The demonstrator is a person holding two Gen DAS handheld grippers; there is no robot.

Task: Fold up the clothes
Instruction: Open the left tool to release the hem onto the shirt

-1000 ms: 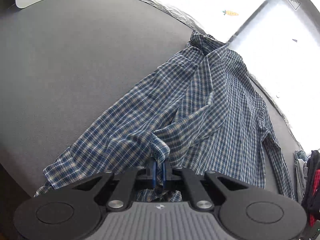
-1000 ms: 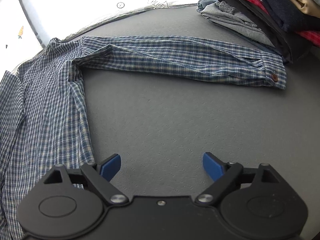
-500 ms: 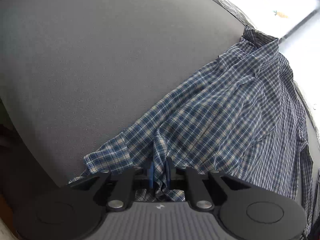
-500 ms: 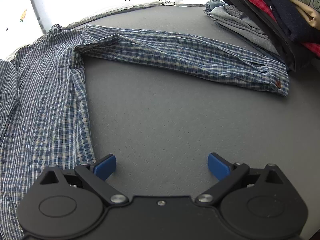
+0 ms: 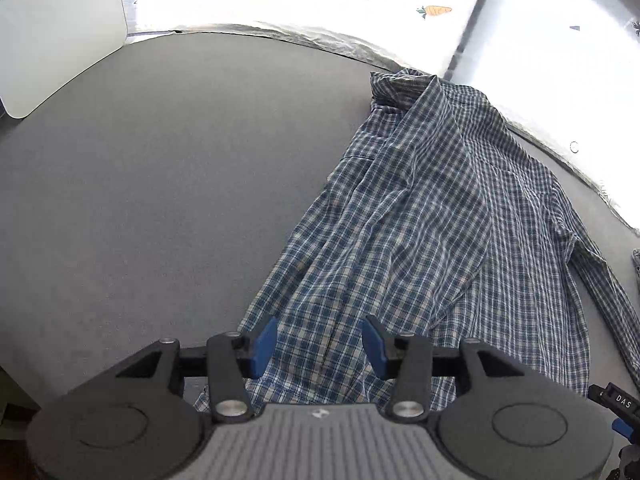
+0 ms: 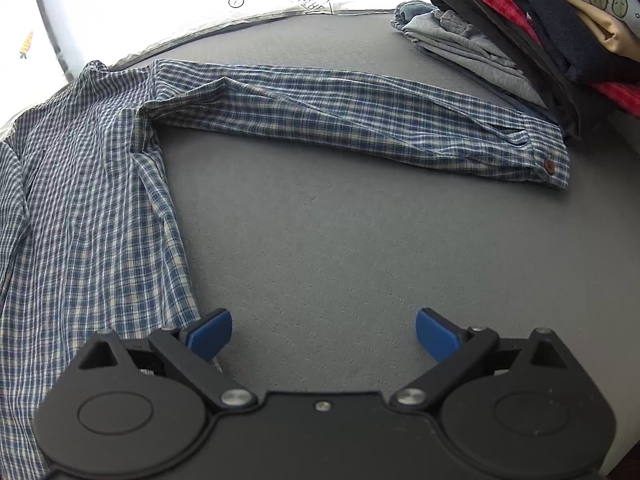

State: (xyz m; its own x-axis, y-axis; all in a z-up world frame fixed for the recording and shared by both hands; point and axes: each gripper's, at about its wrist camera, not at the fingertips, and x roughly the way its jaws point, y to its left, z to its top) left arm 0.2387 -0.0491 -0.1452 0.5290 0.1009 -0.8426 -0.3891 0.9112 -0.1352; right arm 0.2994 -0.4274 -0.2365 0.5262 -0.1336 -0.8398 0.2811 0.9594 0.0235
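Fabric has just come free of my left tool (image 5: pixel 318 342): 1 second ago its blue pads were pinched on a gathered ridge of the plaid shirt (image 5: pixel 420 216), and now they stand spread with nothing between them, hovering over the cloth. The left side of the shirt, sleeve included, now lies doubled over the body, and its slanting edge runs from the collar (image 5: pixel 400 84) down toward my tool. I judge that 1 side fold has been laid and let go.

My right tool (image 6: pixel 324 330) is also spread wide and holds nothing, low over the bare grey desk (image 6: pixel 340 240). It has barely shifted in the last second. Ahead of it the shirt's other sleeve (image 6: pixel 340 116) stretches straight out across the desk, and its buttoned cuff (image 6: pixel 546 160) ends just beside a stack of folded clothes (image 6: pixel 520 28) at the far right. That sleeve looks like the part left to bring in.

The shirt is thin woven cotton in a blue and white check, limp and softly creased. The desk surface is matte and finely pebbled, so I expect cloth to drag on it rather than slide.
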